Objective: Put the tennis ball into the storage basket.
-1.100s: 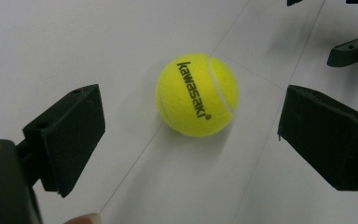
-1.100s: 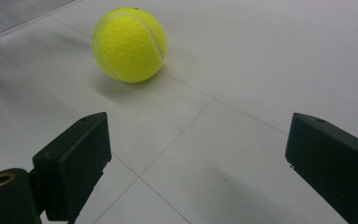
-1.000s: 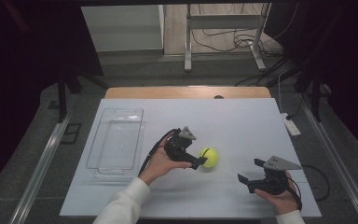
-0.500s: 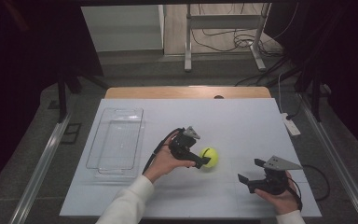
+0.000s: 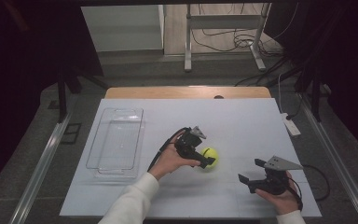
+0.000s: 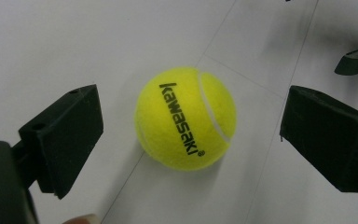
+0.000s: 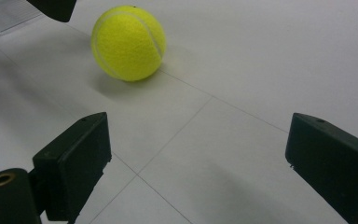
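Observation:
A yellow tennis ball marked "kawasaki" rests on the white table top near its middle. My left gripper is open, and its two black jaws stand either side of the ball with a gap on each side. My right gripper is open at the front right, low over the table, with nothing between its jaws. In the right gripper view the ball lies ahead to the left, under a jaw of the left gripper.
A clear plastic tray lies empty on the left of the table, and its corner shows in the right gripper view. A white power strip sits off the right edge. A wooden strip borders the far side.
My left gripper has slid a little to the right, so its jaws now stand around the ball. The ball and my right gripper have stayed put.

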Demonstrator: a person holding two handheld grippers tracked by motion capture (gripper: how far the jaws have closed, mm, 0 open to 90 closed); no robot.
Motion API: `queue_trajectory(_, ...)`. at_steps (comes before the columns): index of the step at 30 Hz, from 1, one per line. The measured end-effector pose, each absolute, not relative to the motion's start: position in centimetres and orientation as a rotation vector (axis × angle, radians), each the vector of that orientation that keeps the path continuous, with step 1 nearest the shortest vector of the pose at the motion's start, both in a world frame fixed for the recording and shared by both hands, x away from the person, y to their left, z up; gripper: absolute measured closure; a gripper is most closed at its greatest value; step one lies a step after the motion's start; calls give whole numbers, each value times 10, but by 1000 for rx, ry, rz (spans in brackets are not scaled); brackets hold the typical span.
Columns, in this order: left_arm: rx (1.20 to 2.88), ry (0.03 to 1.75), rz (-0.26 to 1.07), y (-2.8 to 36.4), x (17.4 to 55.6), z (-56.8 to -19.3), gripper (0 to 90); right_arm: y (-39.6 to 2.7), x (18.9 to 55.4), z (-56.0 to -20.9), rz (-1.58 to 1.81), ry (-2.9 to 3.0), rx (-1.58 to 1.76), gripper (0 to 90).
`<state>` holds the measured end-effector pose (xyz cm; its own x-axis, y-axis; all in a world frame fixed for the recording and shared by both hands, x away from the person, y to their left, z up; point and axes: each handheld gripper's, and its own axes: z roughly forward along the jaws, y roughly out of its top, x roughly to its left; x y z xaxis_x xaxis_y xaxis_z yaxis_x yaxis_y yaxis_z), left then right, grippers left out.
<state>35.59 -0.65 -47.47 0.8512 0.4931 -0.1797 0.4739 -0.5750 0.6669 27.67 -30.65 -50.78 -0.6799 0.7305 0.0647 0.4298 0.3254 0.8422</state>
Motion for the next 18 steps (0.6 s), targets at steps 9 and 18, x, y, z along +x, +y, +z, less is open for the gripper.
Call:
queue_trajectory(9, 2291, 712, 21, -12, 361, -481, 62, -308, 277, -508, 1293, 2268, 1039, 70)
queue_trajectory(18, 2315, 711, 8, -17, 364, -488, 60, -308, 277, -508, 1289, 2268, 1042, 70)
